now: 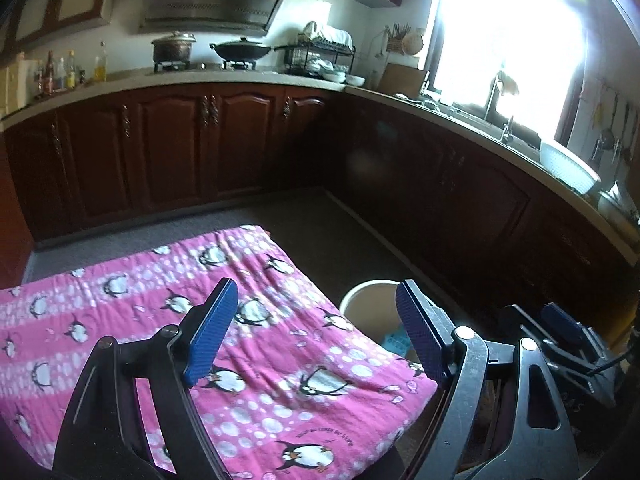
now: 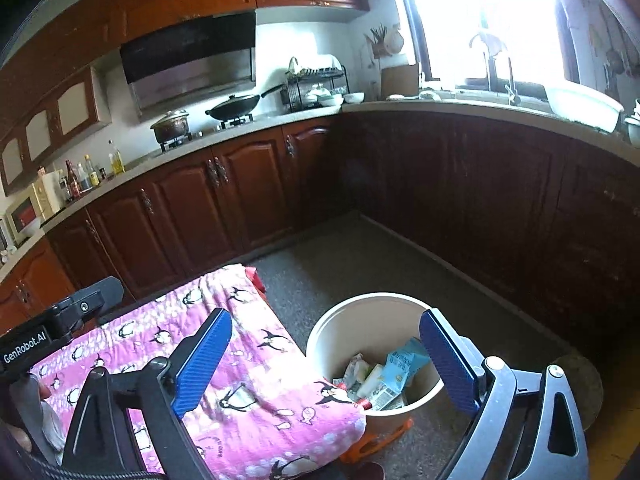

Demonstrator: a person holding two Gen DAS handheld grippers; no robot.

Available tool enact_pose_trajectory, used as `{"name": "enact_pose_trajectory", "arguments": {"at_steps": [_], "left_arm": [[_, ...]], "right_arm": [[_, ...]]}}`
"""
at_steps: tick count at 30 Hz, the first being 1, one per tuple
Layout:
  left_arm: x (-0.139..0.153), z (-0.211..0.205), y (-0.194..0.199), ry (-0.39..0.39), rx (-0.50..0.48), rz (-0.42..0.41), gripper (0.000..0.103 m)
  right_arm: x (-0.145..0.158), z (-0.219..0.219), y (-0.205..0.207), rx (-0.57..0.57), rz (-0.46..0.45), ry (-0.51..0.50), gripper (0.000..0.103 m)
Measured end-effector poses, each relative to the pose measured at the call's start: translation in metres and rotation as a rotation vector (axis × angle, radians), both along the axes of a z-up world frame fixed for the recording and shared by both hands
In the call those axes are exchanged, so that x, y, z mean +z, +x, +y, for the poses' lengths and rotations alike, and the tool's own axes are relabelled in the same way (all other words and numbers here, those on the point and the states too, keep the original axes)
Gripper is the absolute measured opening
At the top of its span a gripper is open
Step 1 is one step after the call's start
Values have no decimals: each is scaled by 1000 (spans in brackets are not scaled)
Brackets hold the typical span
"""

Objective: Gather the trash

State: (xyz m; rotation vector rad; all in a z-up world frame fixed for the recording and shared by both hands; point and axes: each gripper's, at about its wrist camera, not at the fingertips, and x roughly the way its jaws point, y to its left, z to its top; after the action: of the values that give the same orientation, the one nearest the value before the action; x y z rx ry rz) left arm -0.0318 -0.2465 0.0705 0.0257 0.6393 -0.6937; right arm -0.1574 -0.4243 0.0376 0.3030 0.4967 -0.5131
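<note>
My left gripper hangs open above a table draped in a pink penguin-print cloth, with nothing between its blue pads. On the floor past the table's right corner stands a cream waste bin. In the right wrist view, the right gripper is open and empty above the gap between the cloth and the bin. Several packets and wrappers lie in the bin. The right gripper also shows at the lower right of the left wrist view.
Dark wooden cabinets under an L-shaped counter wall in the grey floor. A pot, a wok, a dish rack and a sink by a bright window sit on the counter. An orange object lies by the bin's base.
</note>
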Motion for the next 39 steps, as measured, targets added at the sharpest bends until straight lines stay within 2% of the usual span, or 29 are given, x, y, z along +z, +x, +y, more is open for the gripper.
{"name": "enact_pose_trajectory", "arguments": {"at_steps": [9,26,39], "left_arm": [[9,8,-19,54,54,-124,81],[6,13,-18,23,36,-103,81],[2,14,-22,13,17,-115,81]], "right_arm": [[16,11,-4,-29,-26,-74,98],[19,22,-7,-60,-18,-138,98],[17,25,-6,-45,-17,-121,98]]}}
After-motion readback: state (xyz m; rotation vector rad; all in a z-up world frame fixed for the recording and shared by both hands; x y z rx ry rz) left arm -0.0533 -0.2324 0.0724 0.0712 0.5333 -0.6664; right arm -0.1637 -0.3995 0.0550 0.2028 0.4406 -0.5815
